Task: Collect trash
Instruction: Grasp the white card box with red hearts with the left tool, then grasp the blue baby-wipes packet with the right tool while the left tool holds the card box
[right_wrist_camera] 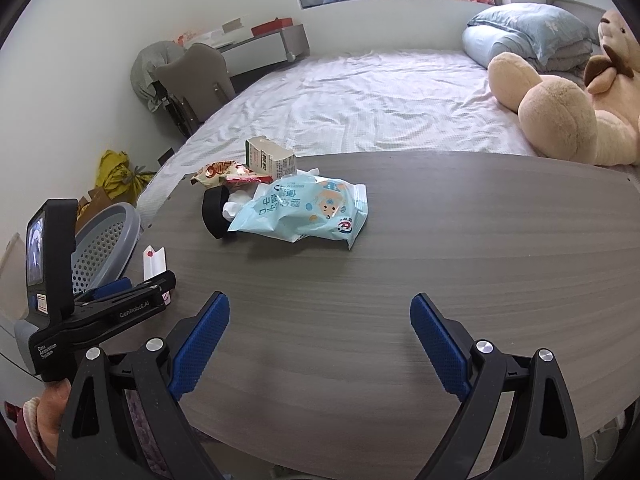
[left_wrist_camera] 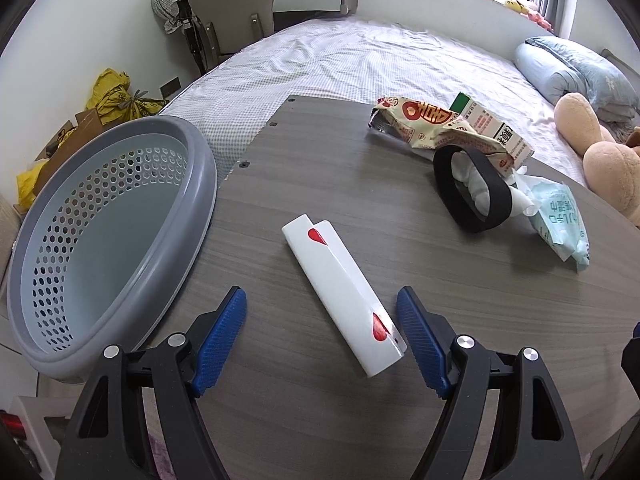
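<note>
A white box with red marks (left_wrist_camera: pixel 344 298) lies flat on the grey wood table (left_wrist_camera: pixel 320 184); its near end is between the open fingers of my left gripper (left_wrist_camera: pixel 322 340), untouched. A grey perforated bin (left_wrist_camera: pixel 108 240) stands at the table's left edge. Farther right lies a pile of trash: a snack wrapper (left_wrist_camera: pixel 424 124), a small carton (left_wrist_camera: pixel 492 124), a black band (left_wrist_camera: pixel 472 188) around white tissue, and a light-blue wipes pack (left_wrist_camera: pixel 560 220). In the right wrist view the pack (right_wrist_camera: pixel 304 212) and carton (right_wrist_camera: pixel 272 160) lie well ahead of my open, empty right gripper (right_wrist_camera: pixel 320 344).
A bed (right_wrist_camera: pixel 360 96) with a blue pillow (right_wrist_camera: pixel 532 32) and a plush bear (right_wrist_camera: pixel 560 112) lies behind the table. A chair (left_wrist_camera: pixel 232 12) and desk stand at the far wall. Yellow bags (left_wrist_camera: pixel 116 96) and cardboard lie on the floor at left.
</note>
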A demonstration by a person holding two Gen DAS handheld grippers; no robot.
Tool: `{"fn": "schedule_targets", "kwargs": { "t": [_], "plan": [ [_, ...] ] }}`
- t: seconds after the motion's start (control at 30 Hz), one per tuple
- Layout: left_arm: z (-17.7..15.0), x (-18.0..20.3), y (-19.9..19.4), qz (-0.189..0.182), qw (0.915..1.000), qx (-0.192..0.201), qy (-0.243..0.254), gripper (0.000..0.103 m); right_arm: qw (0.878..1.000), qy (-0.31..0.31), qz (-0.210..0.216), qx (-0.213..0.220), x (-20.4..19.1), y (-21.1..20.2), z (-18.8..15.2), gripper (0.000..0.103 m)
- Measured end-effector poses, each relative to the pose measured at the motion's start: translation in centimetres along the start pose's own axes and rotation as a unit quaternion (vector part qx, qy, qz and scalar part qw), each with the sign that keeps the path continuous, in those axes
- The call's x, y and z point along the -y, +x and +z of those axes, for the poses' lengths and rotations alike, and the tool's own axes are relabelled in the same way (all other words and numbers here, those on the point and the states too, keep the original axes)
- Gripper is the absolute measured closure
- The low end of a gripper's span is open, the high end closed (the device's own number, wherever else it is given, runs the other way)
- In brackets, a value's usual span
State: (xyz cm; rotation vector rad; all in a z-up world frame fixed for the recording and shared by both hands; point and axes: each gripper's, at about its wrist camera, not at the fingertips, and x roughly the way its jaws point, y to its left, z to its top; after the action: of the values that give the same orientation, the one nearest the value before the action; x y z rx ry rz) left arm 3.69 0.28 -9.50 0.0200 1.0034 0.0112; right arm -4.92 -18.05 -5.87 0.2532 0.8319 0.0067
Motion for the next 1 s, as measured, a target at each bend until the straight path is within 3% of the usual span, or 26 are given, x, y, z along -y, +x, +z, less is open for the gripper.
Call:
{"fn": "schedule_targets", "kwargs": {
  "t": [0.2,0.3,0.37,0.43,0.53,0.57,0.8,1.0],
  "plan": [
    [0.2,0.2,0.2,0.002,1.0,0.006,0.004,0.03,1.0,0.007,-0.002,-0.001,0.5,0.1,0.0,0.013],
    [0.3,0.3,0.0,-0.007,0.9999,0.008,0.006,0.043,1.0,0.008,-0.002,-0.001,0.6,0.2,0.0,0.013],
    [0.3,0.5,-0.2,-0.014,0.9998,0.01,0.013,0.062,1.0,0.009,-0.003,0.0,0.6,0.2,0.0,0.013],
    [0.2,0.6,-0.4,-0.022,0.9995,0.009,0.018,0.072,1.0,0.01,-0.004,0.0,0.7,0.2,0.0,0.013],
    [0.0,0.7,-0.5,-0.034,0.9991,0.008,0.023,0.079,1.0,0.011,-0.005,0.001,0.8,0.0,0.0,0.013],
    [0.0,0.6,-0.6,-0.04,0.9989,0.008,0.023,0.086,1.0,0.011,-0.005,0.001,0.9,0.0,0.1,0.013],
    [-0.1,0.5,-1.0,-0.055,0.9982,0.003,0.026,0.086,1.0,0.01,-0.003,0.0,1.3,0.3,0.3,0.013],
    [0.0,0.6,-2.1,-0.046,0.998,0.02,0.04,0.086,1.0,0.008,0.012,0.002,1.4,0.3,0.7,0.013]
  ]
}}
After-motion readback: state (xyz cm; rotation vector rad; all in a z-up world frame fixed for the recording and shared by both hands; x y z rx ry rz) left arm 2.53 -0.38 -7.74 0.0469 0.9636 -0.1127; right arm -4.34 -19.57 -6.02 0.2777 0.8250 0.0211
